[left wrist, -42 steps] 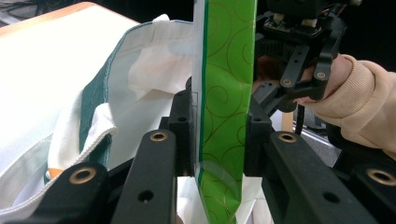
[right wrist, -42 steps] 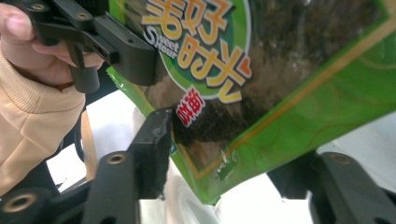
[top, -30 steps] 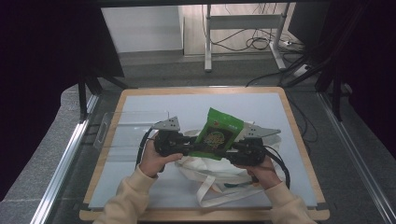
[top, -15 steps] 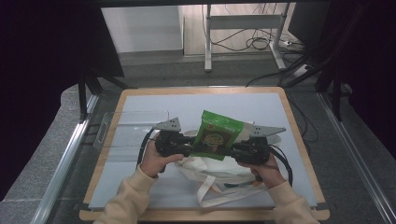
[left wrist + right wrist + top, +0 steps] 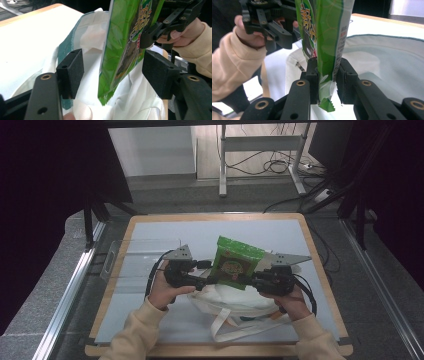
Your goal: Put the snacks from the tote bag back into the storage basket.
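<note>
A green snack packet (image 5: 235,262) stands upright over the mouth of a white cloth tote bag (image 5: 235,302) on the white table board (image 5: 165,230). My right gripper (image 5: 328,77) is shut on the packet's (image 5: 324,30) lower edge, its jaws having just closed on it. My left gripper (image 5: 115,72) is open. Its jaws have just been opening, and the packet (image 5: 122,37) hangs between the pads (image 5: 71,72) without touching them. In the high view the left gripper (image 5: 202,281) and right gripper (image 5: 250,279) face each other from either side of the packet.
The tote's straps (image 5: 225,325) trail toward the table's near edge. A clear plastic tray (image 5: 112,260) lies at the board's left edge. Metal rails run along both sides of the table. A desk frame and cables (image 5: 280,165) stand beyond the far edge.
The left gripper's jaws have spread apart and let go of the packet, which the right gripper now holds alone. Both hands have stayed about where they were.
</note>
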A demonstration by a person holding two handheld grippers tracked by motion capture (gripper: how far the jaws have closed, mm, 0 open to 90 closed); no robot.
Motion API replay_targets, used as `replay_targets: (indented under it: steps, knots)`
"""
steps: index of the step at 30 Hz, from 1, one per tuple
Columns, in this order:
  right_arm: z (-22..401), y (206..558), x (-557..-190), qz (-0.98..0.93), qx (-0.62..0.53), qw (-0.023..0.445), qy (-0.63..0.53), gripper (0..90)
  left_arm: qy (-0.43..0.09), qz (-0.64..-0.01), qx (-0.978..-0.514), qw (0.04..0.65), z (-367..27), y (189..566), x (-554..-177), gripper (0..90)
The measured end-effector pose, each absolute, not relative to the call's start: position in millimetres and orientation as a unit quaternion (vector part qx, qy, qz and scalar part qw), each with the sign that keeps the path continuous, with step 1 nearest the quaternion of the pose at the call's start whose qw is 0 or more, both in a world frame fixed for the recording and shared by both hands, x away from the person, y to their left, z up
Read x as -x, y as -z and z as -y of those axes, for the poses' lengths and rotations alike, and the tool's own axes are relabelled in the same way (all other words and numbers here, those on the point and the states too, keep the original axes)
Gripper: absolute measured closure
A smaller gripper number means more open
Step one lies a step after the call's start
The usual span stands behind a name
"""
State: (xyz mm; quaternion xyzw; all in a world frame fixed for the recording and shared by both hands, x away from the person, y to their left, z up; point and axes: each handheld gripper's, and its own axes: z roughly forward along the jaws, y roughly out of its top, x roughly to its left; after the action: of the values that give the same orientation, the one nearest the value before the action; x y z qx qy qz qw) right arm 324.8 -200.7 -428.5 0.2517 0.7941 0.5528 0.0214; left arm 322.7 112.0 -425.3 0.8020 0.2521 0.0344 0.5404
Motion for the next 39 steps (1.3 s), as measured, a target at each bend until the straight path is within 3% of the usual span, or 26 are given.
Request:
replay_targets:
  steps: [25,39]
  knots:
    - [216,426,-322,-0.849,-0.233,0.087,-0.467,73.0,-0.044,-0.252,-0.812,0.524,-118,424,-320,29.8]
    - [216,423,-323,-0.876,-0.204,0.1,-0.425,73.0,-0.068,-0.223,-0.831,0.506,-122,392,-324,28.9]
